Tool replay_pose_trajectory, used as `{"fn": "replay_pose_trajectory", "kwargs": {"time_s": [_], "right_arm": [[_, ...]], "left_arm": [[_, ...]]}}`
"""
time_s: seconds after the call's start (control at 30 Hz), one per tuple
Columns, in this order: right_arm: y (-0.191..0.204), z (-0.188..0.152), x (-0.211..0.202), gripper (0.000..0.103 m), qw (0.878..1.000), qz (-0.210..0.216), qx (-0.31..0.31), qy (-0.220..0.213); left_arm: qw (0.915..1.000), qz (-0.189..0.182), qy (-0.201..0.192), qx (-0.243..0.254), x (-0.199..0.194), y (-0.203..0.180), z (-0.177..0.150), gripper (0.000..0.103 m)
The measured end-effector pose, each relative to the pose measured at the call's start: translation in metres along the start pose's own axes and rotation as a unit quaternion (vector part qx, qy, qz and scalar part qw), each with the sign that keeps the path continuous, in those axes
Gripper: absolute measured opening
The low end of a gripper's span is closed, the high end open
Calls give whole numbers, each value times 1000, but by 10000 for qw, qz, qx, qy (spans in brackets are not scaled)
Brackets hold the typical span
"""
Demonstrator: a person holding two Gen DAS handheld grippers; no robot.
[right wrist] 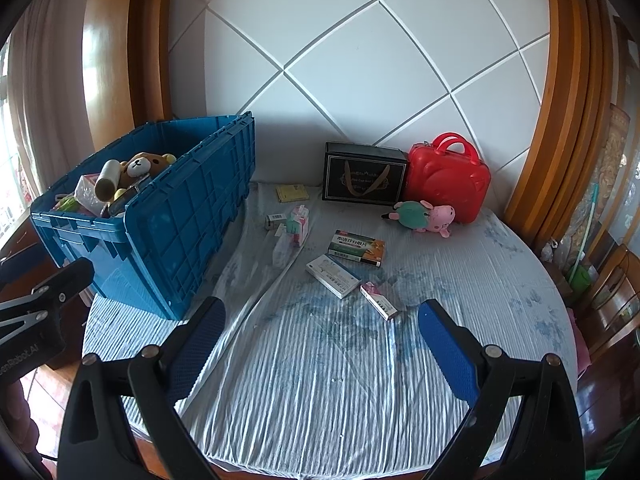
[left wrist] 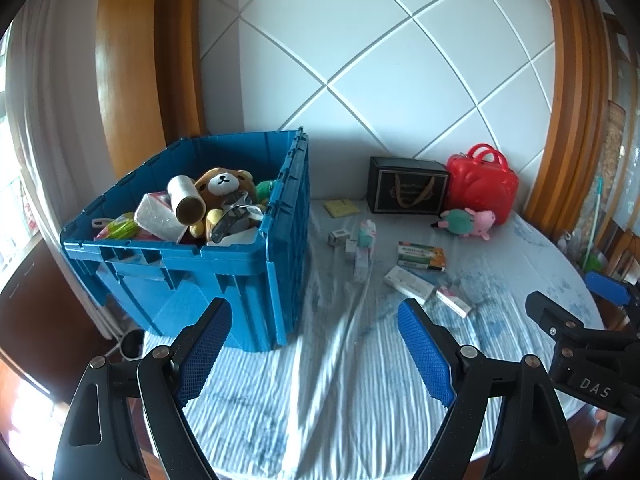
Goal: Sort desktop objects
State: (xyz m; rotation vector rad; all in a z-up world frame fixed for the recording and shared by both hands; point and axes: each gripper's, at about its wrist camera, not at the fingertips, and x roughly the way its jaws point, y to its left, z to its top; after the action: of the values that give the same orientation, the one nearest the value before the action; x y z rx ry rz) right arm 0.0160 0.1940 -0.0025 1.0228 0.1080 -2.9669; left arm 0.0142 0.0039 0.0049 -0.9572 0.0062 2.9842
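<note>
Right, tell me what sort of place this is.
Most likely a room in a home, perhaps a dining room: a round table under a striped cloth, wooden chairs at its right edge, and a curtain by a window on the left. A plush pig and bear suggest a household.

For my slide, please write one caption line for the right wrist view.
Open right gripper above striped tablecloth, facing scattered medicine boxes, pig plush and filled blue crate.

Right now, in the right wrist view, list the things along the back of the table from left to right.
Blue crate → yellow packet → black gift box → red case
</note>
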Motion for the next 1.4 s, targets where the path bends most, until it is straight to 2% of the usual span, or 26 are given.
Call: {"fn": "replay_pose_trajectory", "kwargs": {"time_s": [0.87, 0.97, 1.1, 1.4], "right_arm": [[-13, -6, 12, 98, 9999, 60, 3, 115], [-21, -10, 18, 98, 9998, 52, 28, 184], [-41, -17, 33, 98, 9994, 30, 111, 337], [-84, -40, 83, 98, 9967, 70, 215, 774]], "left_arm": [[9998, 136, 145, 2, 14, -7, 0, 86], [9997, 81, 248, -2, 23, -15, -2, 86], [9988, -278, 410, -69, 40, -31, -3, 86], [9968, -260, 676, 341, 86, -89, -17, 86]]}}
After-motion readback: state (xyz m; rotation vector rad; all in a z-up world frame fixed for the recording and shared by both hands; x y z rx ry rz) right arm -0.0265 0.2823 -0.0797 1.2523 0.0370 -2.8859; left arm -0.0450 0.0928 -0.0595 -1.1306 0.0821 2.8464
